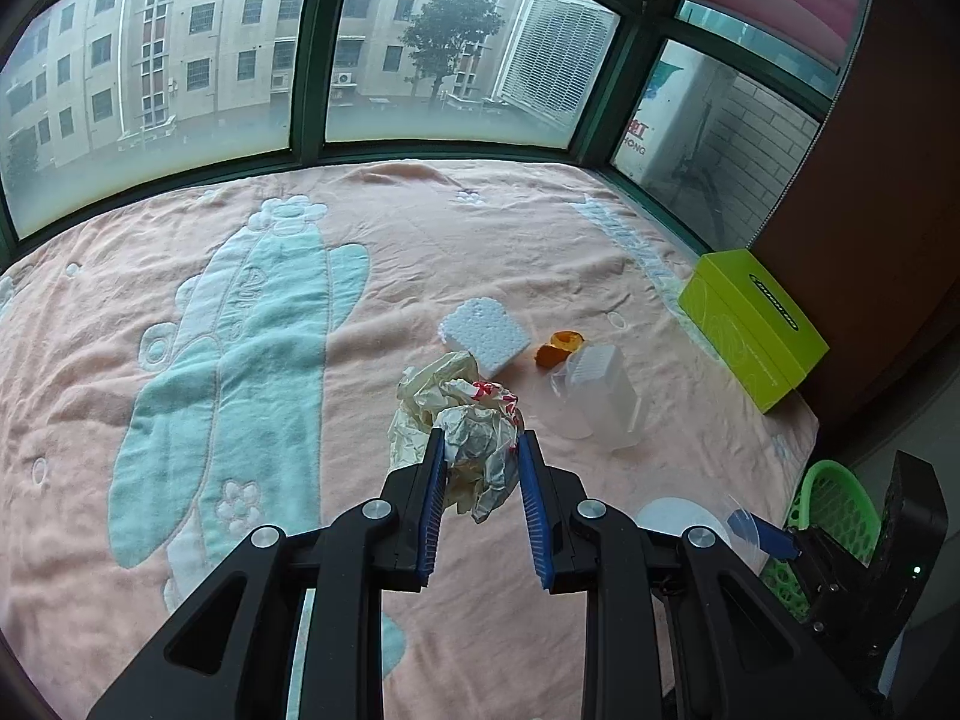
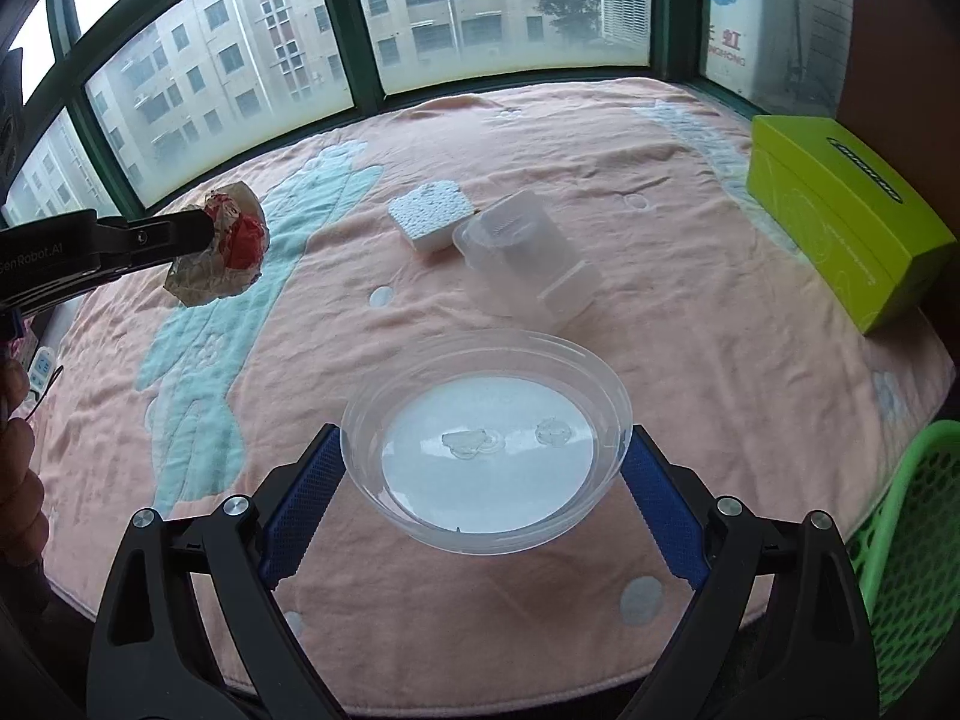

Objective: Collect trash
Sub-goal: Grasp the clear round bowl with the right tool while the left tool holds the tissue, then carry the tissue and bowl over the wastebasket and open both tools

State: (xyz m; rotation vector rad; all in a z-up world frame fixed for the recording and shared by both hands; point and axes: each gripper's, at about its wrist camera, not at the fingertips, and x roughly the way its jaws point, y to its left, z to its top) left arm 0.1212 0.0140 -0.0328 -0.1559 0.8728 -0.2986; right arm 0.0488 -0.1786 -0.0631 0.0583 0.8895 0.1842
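My left gripper (image 1: 480, 444) is shut on a crumpled wad of cream and white plastic wrapper (image 1: 474, 432) with red print, held above the pink blanket (image 1: 300, 210). The right wrist view shows that same wrapper (image 2: 222, 252) hanging off the blanket at the left. My right gripper (image 2: 485, 429) holds a clear plastic bowl (image 2: 486, 438), its blue pads pressing on the rim at both sides, and the bowl is lifted just off the blanket. On the blanket lie a white foam block (image 1: 486, 330), an orange peel (image 1: 561, 348) and a clear container (image 1: 600, 396) tipped on its side.
A green mesh basket (image 2: 918, 540) stands beside the bed at the lower right. A lime-green tissue box (image 2: 840, 210) sits at the right edge of the blanket. Windows (image 1: 180, 60) run along the far side. A person's hand (image 2: 18, 420) shows at the left edge.
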